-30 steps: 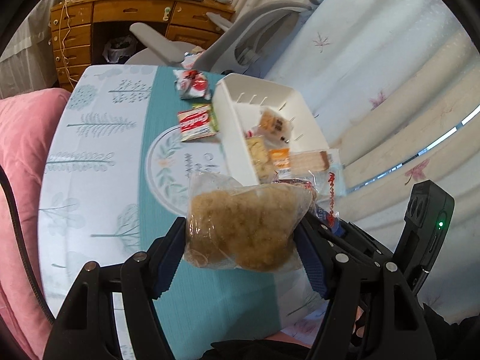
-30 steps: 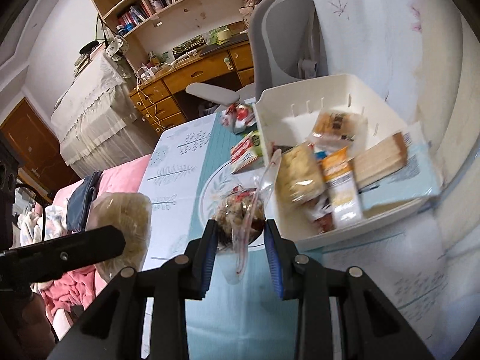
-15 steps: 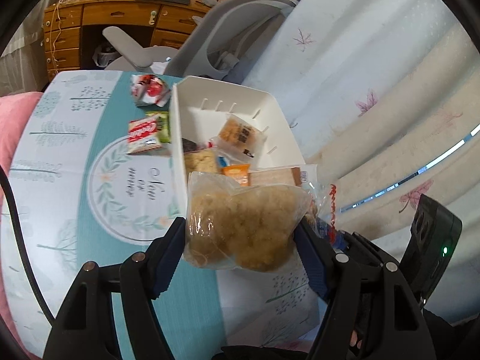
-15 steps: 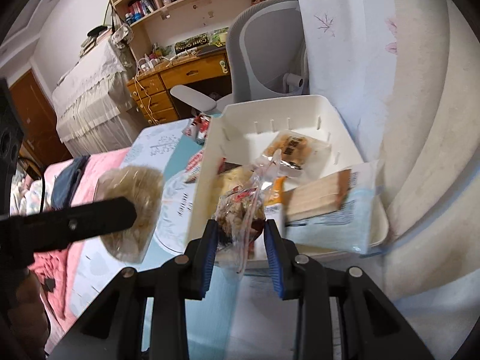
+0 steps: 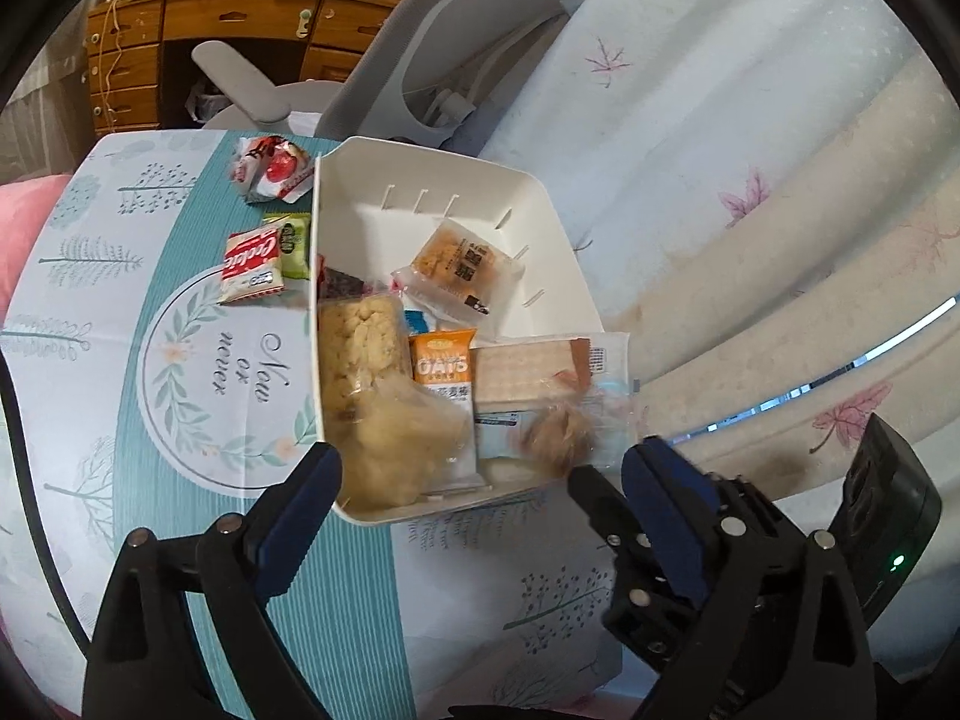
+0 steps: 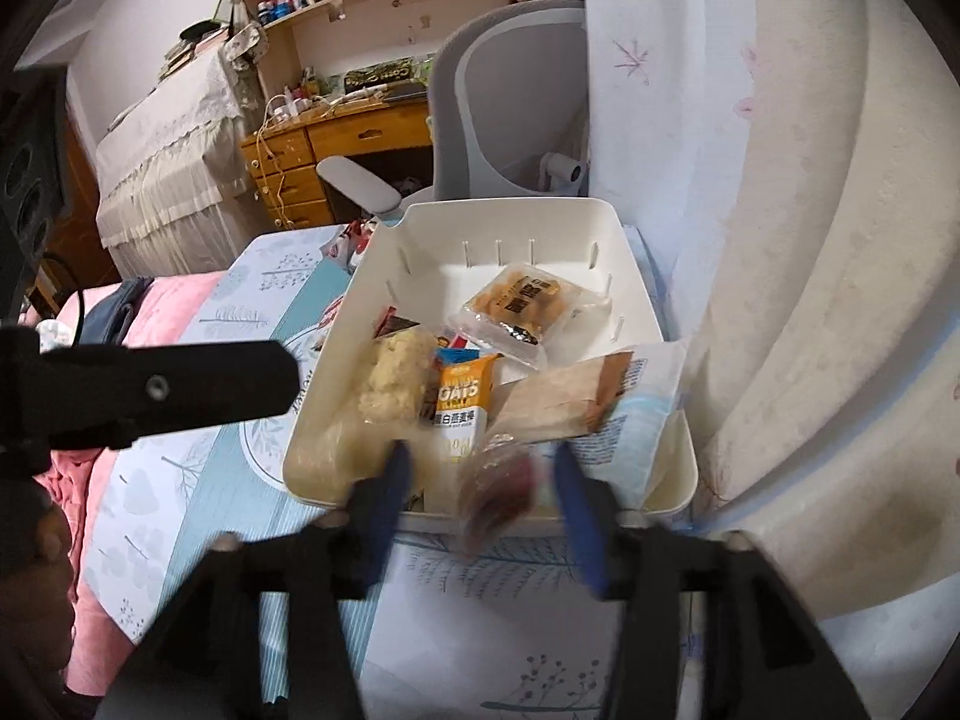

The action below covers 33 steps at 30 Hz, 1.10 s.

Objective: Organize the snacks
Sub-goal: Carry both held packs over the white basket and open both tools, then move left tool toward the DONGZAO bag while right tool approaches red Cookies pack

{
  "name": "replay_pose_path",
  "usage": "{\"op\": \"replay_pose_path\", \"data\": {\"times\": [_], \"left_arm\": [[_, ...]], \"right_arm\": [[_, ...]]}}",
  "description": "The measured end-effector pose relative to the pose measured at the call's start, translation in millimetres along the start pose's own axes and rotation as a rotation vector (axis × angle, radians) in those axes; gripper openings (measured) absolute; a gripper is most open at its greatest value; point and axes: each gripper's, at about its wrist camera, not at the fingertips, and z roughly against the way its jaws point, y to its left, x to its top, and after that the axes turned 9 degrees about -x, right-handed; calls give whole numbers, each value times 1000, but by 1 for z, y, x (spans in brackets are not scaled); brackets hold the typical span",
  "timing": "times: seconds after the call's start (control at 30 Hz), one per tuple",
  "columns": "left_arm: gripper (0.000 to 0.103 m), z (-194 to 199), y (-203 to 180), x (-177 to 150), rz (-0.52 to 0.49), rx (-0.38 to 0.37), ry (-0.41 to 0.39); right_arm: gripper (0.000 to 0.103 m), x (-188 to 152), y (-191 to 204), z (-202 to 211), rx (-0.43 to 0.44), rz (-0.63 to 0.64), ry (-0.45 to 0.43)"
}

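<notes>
A white bin (image 5: pixel 564 252) holds several wrapped snacks on the patterned tablecloth. The clear bag of floss bread (image 5: pixel 396 444) lies in the bin's near left corner, free of my left gripper (image 5: pixel 480 474), whose jaws are opening wide just above the near rim. In the right wrist view the same bin (image 6: pixel 636 276) sits straight ahead. My right gripper (image 6: pixel 483 486) is blurred and its jaws are opening. A small clear bag with a dark red snack (image 6: pixel 498 486) hangs blurred between them, touching neither pad, over the bin's near edge. That bag (image 5: pixel 558 432) also shows blurred in the left wrist view.
Red-and-white packets (image 5: pixel 270 171), a red packet (image 5: pixel 252 264) and a green one (image 5: pixel 294 246) lie on the tablecloth left of the bin. A curtain (image 5: pixel 750 210) hangs close on the right. A grey office chair (image 6: pixel 510 108) and wooden desk (image 5: pixel 198 18) stand behind the table.
Both grippers moved over the bin and their jaws spread. The floss bread bag dropped from the left gripper into the bin. The small bag came loose from the right gripper.
</notes>
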Motion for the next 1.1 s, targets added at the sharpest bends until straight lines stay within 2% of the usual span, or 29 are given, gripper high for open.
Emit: {"op": "replay_pose_path", "data": {"times": [0.07, 0.23, 0.5, 0.87, 1.1], "left_arm": [[94, 3, 4, -1, 12, 10, -1], [94, 12, 24, -7, 71, 55, 16], [94, 35, 68, -26, 164, 109, 52], [94, 99, 125, -33, 117, 149, 34], [94, 131, 171, -25, 62, 204, 72]], "right_arm": [[64, 0, -4, 3, 4, -26, -10], [65, -2, 0, 0, 10, -48, 19], [66, -12, 31, -5, 31, -77, 89], [66, -16, 100, 0, 36, -160, 84], [66, -19, 152, 0, 48, -194, 85]]}}
